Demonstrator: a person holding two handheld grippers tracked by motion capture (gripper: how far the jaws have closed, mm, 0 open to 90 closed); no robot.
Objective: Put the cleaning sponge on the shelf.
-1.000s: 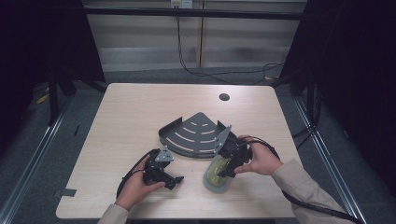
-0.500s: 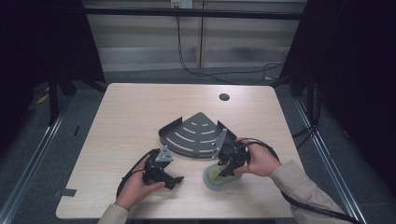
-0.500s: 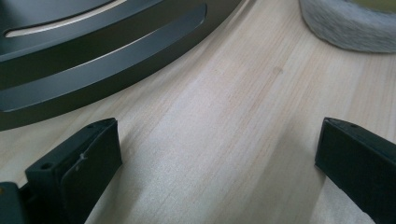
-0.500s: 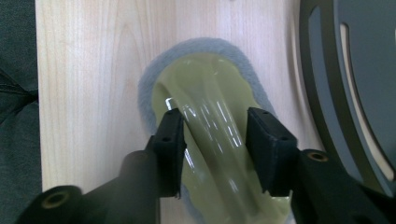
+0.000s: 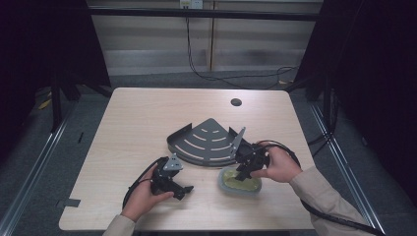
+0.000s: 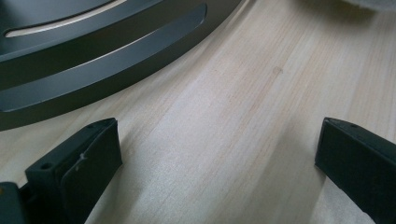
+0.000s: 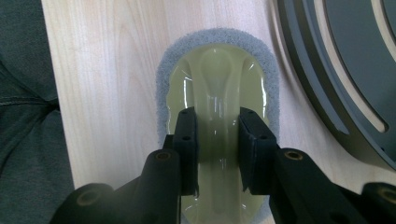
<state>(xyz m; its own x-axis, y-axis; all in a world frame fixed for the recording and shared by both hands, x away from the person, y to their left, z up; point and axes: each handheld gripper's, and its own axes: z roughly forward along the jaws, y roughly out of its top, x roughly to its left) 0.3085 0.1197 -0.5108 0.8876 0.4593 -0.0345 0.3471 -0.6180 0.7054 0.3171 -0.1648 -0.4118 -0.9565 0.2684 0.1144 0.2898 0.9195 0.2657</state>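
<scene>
Pale wooden table (image 5: 147, 118), right gripper (image 7: 217, 140) clamped on scrubber handle (image 7: 218, 93) (left gripper (image 6: 217, 154) wide).

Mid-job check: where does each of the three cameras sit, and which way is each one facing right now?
High view: above the person's side, looking forward and down on the table; both forearms and hands show.
Left gripper view: on the left gripper, facing bare tabletop by the dark rack; open jaws.
Right gripper view: on the right gripper, shut on the scrubber's handle.
Shared: rack, table.
</scene>
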